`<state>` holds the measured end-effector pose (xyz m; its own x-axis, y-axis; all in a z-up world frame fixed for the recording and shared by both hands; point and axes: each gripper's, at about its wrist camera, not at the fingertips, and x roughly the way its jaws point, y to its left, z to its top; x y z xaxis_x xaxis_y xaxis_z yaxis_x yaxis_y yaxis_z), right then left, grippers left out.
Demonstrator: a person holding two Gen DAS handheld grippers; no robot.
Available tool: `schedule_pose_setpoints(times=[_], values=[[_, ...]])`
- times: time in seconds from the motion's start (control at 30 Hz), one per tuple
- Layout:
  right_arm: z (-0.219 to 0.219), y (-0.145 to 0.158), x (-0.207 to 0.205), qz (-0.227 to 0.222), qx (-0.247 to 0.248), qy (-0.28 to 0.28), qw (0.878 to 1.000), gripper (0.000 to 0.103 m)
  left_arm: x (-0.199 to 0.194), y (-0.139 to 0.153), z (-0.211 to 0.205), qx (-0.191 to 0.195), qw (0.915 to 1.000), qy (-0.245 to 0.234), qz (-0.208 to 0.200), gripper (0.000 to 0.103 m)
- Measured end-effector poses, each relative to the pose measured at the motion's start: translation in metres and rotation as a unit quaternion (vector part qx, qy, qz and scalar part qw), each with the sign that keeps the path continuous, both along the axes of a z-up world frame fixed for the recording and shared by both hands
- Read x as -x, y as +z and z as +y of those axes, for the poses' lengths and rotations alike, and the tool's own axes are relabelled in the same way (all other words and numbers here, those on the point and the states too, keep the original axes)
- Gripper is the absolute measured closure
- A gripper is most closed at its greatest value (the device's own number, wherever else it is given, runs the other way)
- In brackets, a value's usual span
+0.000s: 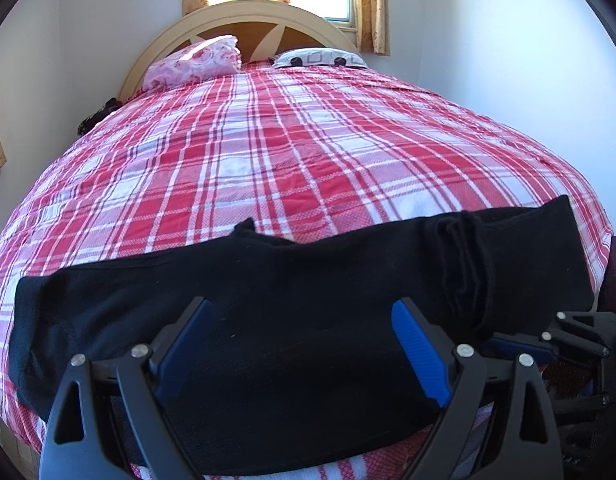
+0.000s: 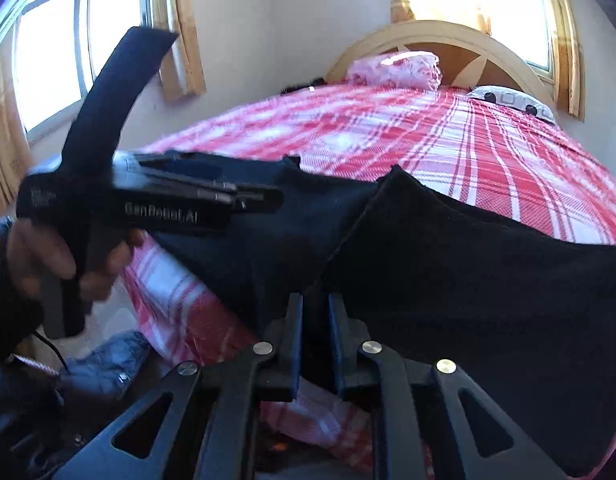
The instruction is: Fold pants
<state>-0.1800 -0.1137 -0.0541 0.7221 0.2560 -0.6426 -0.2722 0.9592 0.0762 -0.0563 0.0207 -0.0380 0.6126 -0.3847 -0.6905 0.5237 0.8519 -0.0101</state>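
The black pants lie across the near end of the bed, stretched left to right, with a bunched fold on their right part. My left gripper is open, its blue pads spread wide just above the middle of the pants. My right gripper is shut on the near edge of the pants and lifts a fold of cloth. It shows at the right edge of the left wrist view. The left gripper appears from the side in the right wrist view, held in a hand.
The bed has a red and white plaid cover, two pillows and a curved headboard at the far end. Windows with curtains stand behind and to the left. Clothing lies on the floor by the bed's corner.
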Motion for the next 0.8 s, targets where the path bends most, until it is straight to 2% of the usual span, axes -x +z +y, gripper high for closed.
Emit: schedule_pose_setpoints(times=[0.07, 0.17, 0.23, 0.3, 0.37, 0.43, 0.53, 0.63, 0.67, 0.73, 0.77, 0.8], values=[[-0.002, -0.002, -0.001, -0.006, -0.02, 0.009, 1.0, 0.065, 0.003, 0.008, -0.005, 0.002, 0.9999, -0.01, -0.012, 0.009], [-0.004, 0.012, 0.008, -0.012, -0.031, 0.011, 0.999, 0.063, 0.005, 0.026, -0.011, 0.017, 0.9989, -0.022, -0.038, 0.009], [-0.021, 0.037, 0.024, -0.061, -0.06, -0.009, 0.996, 0.063, 0.006, 0.037, -0.018, 0.039, 0.9978, -0.031, -0.043, 0.009], [-0.053, 0.059, 0.039, -0.101, -0.08, -0.062, 0.99, 0.063, 0.007, 0.044, -0.028, 0.067, 0.9959, -0.048, -0.037, 0.009], [-0.09, 0.071, 0.046, -0.112, -0.066, -0.149, 0.98, 0.063, 0.009, 0.046, -0.041, 0.09, 0.9932, -0.071, -0.022, 0.009], [-0.122, 0.07, 0.044, -0.091, -0.054, -0.216, 0.971, 0.063, 0.016, 0.044, -0.059, 0.096, 0.9907, -0.096, -0.013, 0.009], [-0.156, 0.06, 0.037, -0.069, -0.08, -0.251, 0.962, 0.063, 0.029, 0.035, -0.088, 0.073, 0.9891, -0.124, -0.028, 0.013], [-0.162, 0.05, 0.026, -0.073, -0.067, -0.246, 0.964, 0.063, 0.026, 0.021, -0.106, 0.056, 0.9912, -0.117, -0.025, 0.02], [-0.162, 0.046, 0.021, -0.072, -0.062, -0.244, 0.965, 0.063, 0.021, 0.014, -0.11, 0.043, 0.9936, -0.102, -0.02, 0.022], [-0.171, 0.028, 0.007, -0.031, -0.059, -0.261, 0.963, 0.063, 0.006, -0.004, -0.107, 0.004, 0.9987, -0.05, -0.001, 0.025], [-0.178, 0.023, 0.008, -0.033, -0.076, -0.263, 0.961, 0.063, -0.002, -0.013, -0.098, 0.01, 0.9992, -0.031, 0.022, 0.023], [-0.181, 0.021, 0.008, -0.042, -0.086, -0.263, 0.96, 0.063, -0.008, -0.018, -0.088, 0.033, 0.9982, -0.024, 0.043, 0.017]])
